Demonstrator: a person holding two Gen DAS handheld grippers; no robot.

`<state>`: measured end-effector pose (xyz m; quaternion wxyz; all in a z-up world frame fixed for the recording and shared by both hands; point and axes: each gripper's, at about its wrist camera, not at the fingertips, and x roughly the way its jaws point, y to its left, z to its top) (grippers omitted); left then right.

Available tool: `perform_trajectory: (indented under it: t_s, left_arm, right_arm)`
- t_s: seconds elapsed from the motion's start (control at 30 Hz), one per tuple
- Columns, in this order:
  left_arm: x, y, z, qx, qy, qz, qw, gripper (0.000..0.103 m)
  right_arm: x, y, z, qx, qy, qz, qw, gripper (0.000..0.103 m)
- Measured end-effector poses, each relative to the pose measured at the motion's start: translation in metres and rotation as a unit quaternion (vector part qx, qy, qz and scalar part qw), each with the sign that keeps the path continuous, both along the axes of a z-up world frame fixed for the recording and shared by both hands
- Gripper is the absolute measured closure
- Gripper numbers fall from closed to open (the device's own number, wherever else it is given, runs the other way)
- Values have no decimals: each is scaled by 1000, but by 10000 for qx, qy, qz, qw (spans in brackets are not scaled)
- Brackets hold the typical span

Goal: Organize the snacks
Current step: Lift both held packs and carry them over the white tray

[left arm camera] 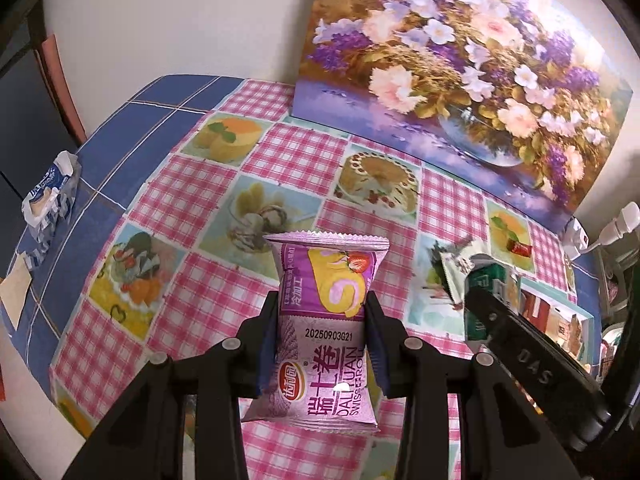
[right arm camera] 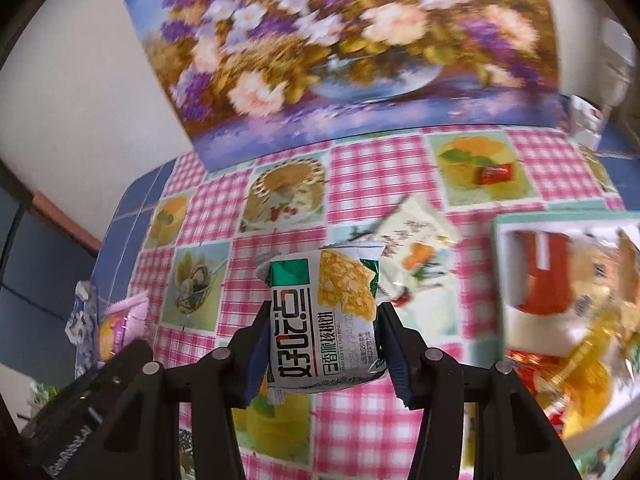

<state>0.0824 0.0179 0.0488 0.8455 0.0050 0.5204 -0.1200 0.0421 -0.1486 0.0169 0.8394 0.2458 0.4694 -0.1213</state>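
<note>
My left claw (left arm camera: 322, 320) is clamped on a purple Swiss roll packet (left arm camera: 326, 320), its blue pads squeezing the wrapper at the waist, held up above the counter (left arm camera: 192, 200). My right claw (right arm camera: 322, 340) grips a green-and-white walnut crisp packet (right arm camera: 326, 316) the same way, jaws pressed on both sides, also lifted clear of the checked cloth. Just right of it sits a teal-rimmed box (right arm camera: 504, 224) full of snack packets, blurred. Beyond the walnut packet a pale snack sachet (right arm camera: 416, 236) lies on the cloth, and farther back a small red candy (right arm camera: 495, 173). At the far left edge lies a blue-and-white wrapper (left arm camera: 50, 196). A flower painting (left arm camera: 460, 68) leans against the far wall.
</note>
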Motion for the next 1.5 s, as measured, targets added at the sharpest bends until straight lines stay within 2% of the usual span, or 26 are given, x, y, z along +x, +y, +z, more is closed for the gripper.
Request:
perform_trajectory:
  t_s: [0.17,0.37,0.7,1.13,1.33,1.5]
  left_arm:
    - [-18,-17,3,-34,-39,-78,10000,62]
    - [-36,-37,5,-42,-110,-159,9998,62]
    - [-61,-81,13,102,-362,-638,9973,62]
    - [-90,-147,9,61,-447,-1590,9862,62]
    - [-104,-177,3,-118,-330,-2040,9783,62]
    - [-107,-198,-4,-199,-294,-2300,9725,62]
  right_arm:
    - [-29,-15,12,111,-90,-299,9994,49]
    - [-56,-27,27,-2,-246,-501,9984,49]
    - [-91,-77,36,122,-360,-1068,9936,49]
    - [-150,-165,50,-201,-357,-2350,9711,49]
    - [-170,-188,53,-320,-285,-2657,9631,49]
    - [-176,-197,47,-304,-130,-2716,9618,49]
